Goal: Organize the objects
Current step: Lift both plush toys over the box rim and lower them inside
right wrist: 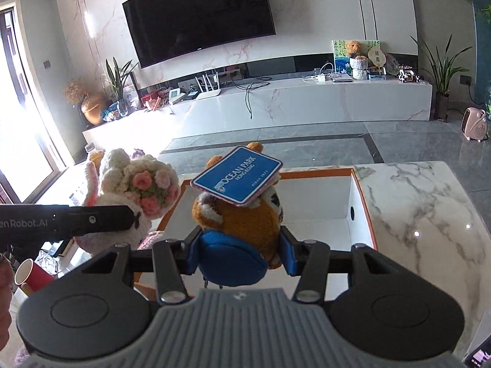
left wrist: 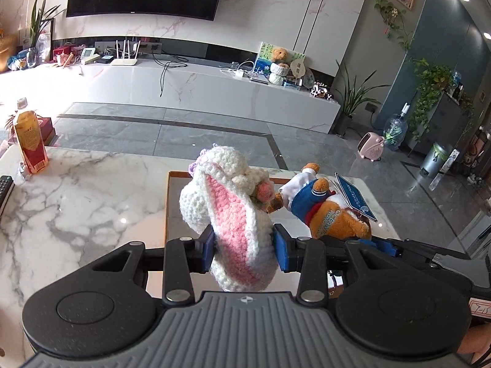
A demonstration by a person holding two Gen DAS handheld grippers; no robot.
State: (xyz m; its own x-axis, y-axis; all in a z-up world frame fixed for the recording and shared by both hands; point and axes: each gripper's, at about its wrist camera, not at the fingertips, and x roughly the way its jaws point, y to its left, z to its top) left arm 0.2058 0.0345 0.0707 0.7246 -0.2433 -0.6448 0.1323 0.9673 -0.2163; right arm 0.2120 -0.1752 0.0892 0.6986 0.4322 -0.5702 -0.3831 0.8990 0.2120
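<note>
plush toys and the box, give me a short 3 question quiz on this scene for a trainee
1. True or false: the left hand-held gripper is shut on the crochet bunny.
2. Multiple choice: the blue tag on the orange plush bear reads A) Disneyland B) Ocean Park Hong Kong C) Legoland.
3. Fill in: both toys are held above the white box with an ____ rim.

Key: 1 true. 2 B. 3 orange.
</note>
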